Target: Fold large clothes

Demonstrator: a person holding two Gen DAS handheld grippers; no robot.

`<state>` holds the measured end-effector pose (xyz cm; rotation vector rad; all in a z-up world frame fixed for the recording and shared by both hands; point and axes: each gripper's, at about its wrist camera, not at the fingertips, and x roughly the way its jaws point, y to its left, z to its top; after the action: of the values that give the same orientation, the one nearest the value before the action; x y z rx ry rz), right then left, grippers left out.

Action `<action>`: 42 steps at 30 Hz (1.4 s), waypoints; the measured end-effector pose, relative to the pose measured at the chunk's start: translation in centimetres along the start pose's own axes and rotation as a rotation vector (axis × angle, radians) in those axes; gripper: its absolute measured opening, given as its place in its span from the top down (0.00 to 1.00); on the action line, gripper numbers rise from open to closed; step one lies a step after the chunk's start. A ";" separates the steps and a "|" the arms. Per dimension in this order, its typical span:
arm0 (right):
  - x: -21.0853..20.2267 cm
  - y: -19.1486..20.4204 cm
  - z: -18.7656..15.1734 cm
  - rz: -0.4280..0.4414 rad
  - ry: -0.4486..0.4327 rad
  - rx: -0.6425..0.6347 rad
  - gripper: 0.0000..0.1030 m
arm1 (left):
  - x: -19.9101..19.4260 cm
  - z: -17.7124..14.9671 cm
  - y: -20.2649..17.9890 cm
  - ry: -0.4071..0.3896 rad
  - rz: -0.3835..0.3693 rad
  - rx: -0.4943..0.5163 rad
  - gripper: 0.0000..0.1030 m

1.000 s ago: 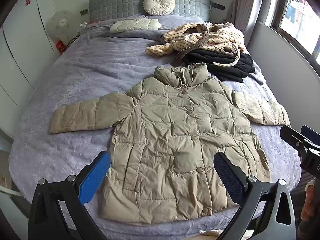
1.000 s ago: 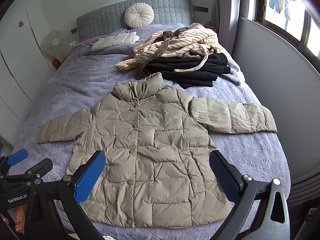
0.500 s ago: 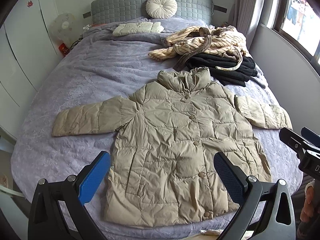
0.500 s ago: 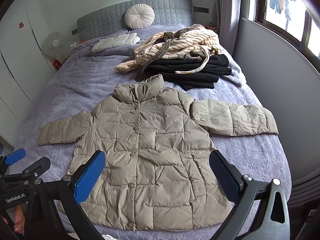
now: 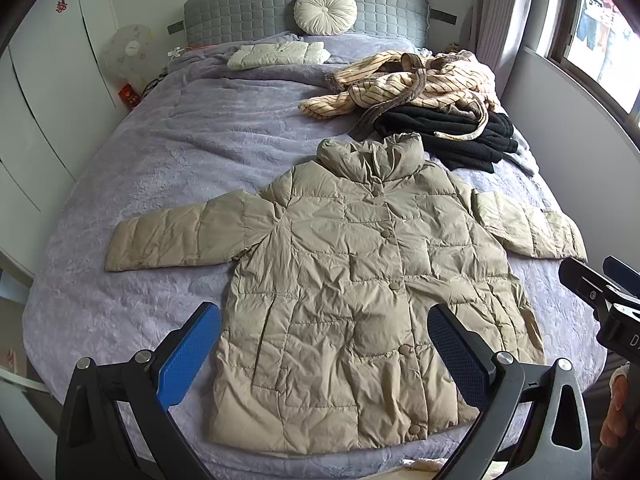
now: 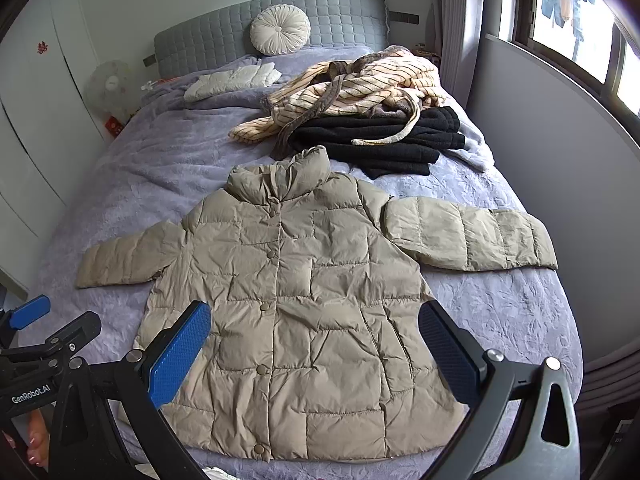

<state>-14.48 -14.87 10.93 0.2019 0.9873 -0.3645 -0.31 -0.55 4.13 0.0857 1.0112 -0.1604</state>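
A beige quilted puffer jacket lies flat and buttoned on the purple bed, collar toward the headboard, both sleeves spread out to the sides. My left gripper hovers open above the jacket's hem with nothing between its blue pads. My right gripper also hangs open over the lower hem, holding nothing. The right gripper's fingertips show at the right edge of the left wrist view. The left gripper's blue tip shows at the left edge of the right wrist view.
A striped cream robe lies on folded black clothes at the bed's far right. A folded white garment and round cushion sit by the grey headboard. A wall runs along the right; white cupboards stand left.
Both grippers have drawn back and risen slightly, so the jacket sits a little lower in each view. Both stay open; the jacket has not moved.
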 end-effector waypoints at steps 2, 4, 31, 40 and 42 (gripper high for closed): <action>0.0 0.0 0.0 -0.001 0.001 0.002 0.00 | 0.1 0.0 0.0 0.001 0.000 0.000 0.00; 0.0 0.0 -0.2 -0.001 0.000 0.000 0.00 | 0.1 0.0 0.0 0.002 0.000 0.000 0.00; 0.1 0.1 -0.2 -0.003 0.007 0.003 0.00 | 0.8 -0.5 0.8 0.011 0.002 -0.011 0.00; 0.2 0.2 -0.2 -0.002 0.014 0.007 0.00 | 1.2 -0.6 1.4 0.020 0.001 -0.019 0.00; 0.2 0.2 -0.1 -0.002 0.013 0.008 0.00 | 1.3 -0.7 1.5 0.021 0.003 -0.021 0.00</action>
<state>-14.38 -14.70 10.65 0.2111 0.9990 -0.3692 0.01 0.88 2.67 0.0702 1.0330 -0.1466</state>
